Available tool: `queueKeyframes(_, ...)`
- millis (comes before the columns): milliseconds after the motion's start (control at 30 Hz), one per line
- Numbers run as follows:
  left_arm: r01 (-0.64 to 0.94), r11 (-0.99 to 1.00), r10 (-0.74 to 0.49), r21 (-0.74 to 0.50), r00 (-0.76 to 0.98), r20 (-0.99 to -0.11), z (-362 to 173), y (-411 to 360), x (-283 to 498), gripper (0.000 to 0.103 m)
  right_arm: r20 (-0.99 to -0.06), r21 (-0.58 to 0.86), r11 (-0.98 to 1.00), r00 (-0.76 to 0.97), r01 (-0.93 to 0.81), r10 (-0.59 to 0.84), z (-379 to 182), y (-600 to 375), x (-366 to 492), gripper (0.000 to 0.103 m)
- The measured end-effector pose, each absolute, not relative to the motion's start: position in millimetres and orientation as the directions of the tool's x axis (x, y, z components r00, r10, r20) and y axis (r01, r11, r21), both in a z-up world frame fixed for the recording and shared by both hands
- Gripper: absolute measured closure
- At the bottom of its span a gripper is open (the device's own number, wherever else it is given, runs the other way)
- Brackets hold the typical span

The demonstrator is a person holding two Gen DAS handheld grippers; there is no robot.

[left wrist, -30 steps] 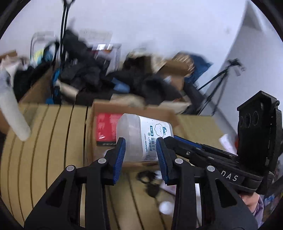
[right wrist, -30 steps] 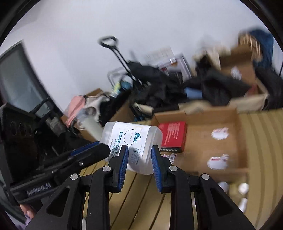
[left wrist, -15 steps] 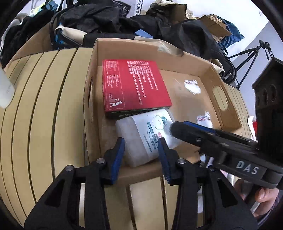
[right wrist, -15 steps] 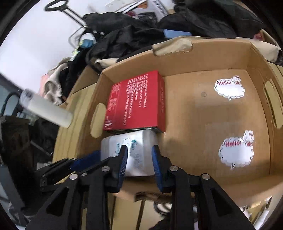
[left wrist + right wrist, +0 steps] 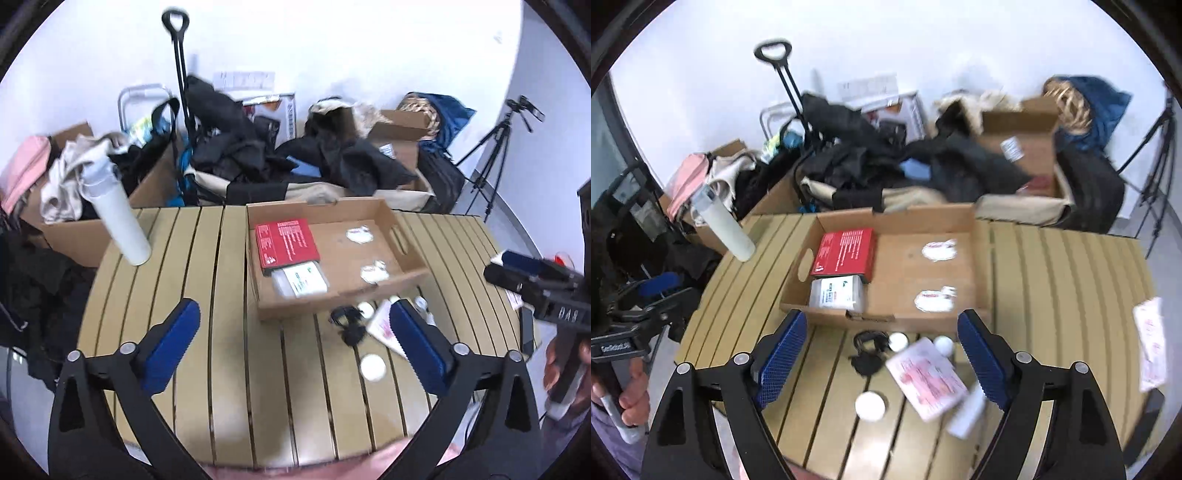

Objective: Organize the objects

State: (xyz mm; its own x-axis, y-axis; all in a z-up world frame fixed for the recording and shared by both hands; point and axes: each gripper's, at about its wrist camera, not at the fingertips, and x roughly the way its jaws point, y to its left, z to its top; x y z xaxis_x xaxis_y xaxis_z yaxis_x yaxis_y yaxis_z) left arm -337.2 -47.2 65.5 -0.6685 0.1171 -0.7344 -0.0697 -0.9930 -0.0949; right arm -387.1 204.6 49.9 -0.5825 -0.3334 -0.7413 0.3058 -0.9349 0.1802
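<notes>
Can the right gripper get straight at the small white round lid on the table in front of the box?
Probably yes. The right gripper, jaws opening and empty, hangs above the white lid, which lies bare on the slats; only the pink packet sits close beside it.

A shallow cardboard box (image 5: 373, 216) sits on the slatted table (image 5: 207, 266), holding a red box (image 5: 286, 242) lying flat against its left wall and a white wipes pack (image 5: 300, 282) lying just in front, touching it. Before the box lie a black cable (image 5: 868, 350), white lids (image 5: 870, 405) and a pink-printed packet (image 5: 925, 378).
</notes>
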Motion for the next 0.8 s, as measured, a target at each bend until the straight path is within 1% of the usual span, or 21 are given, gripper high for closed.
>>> queueKeyframes(133, -0.082, -0.994, 0.109, -0.072, -0.692, -0.714, 73, -35, -262, 0.0, -0.699, 0.143, -0.933, -0.634, 0.33, -0.331, 68, 222, -315, 0.016)
queueKeyframes(267, -0.149, -0.982, 0.19, -0.119, -0.728, -0.659, 73, -26, -163, 0.0, -0.636, 0.12, -0.917, -0.68, 0.381, -0.366, 69, 235, -224, 0.016)
queueKeyframes(300, -0.15, -0.981, 0.194, -0.124, -0.728, -0.657, 72, -24, -146, 0.0, -0.624, 0.112, -0.909, -0.683, 0.402, -0.379, 64, 238, -196, 0.016)
queueKeyframes(333, -0.156, -0.977, 0.213, -0.145, -0.73, -0.65, 66, -24, -115, 0.0, -0.613, 0.107, -0.905, -0.69, 0.411, -0.386, 60, 241, -175, 0.016)
queueKeyframes(400, -0.193, -0.966, 0.26, -0.173, -0.732, -0.63, 57, -19, -78, 0.0, -0.601, 0.115, -0.902, -0.694, 0.417, -0.397, 45, 248, -135, 0.016)
queueKeyframes(433, -0.193, -0.966, 0.26, -0.174, -0.731, -0.631, 52, -17, -66, 0.0, -0.601, 0.133, -0.9, -0.688, 0.416, -0.407, 37, 250, -122, 0.016)
queueKeyframes(500, -0.201, -0.971, 0.238, -0.132, -0.717, -0.655, 45, -5, -55, 0.0, -0.602, 0.206, -0.892, -0.666, 0.402, -0.439, 15, 256, -99, 0.016)
queueKeyframes(567, -0.215, -0.971, 0.227, -0.102, -0.711, -0.665, 45, 5, -55, 0.0, -0.596, 0.284, -0.888, -0.659, 0.362, -0.46, -2, 262, -91, 0.016)
queueKeyframes(600, -0.206, -0.973, 0.224, -0.107, -0.715, -0.663, 46, 7, -55, 0.0, -0.607, 0.321, -0.878, -0.635, 0.355, -0.479, -10, 264, -93, 0.016)
queueKeyframes(667, -0.215, -0.967, 0.252, -0.138, -0.711, -0.656, 47, 9, -55, 0.0, -0.642, 0.295, -0.902, -0.634, 0.314, -0.431, -14, 266, -93, 0.016)
queueKeyframes(700, -0.223, -0.964, 0.261, -0.143, -0.705, -0.66, 45, 10, -53, 0.0, -0.629, 0.264, -0.915, -0.664, 0.306, -0.404, -9, 267, -90, 0.016)
queueKeyframes(800, -0.212, -0.97, 0.237, -0.122, -0.691, -0.683, 34, 12, -54, 0.0, -0.592, 0.273, -0.904, -0.683, 0.329, -0.427, -2, 269, -85, 0.016)
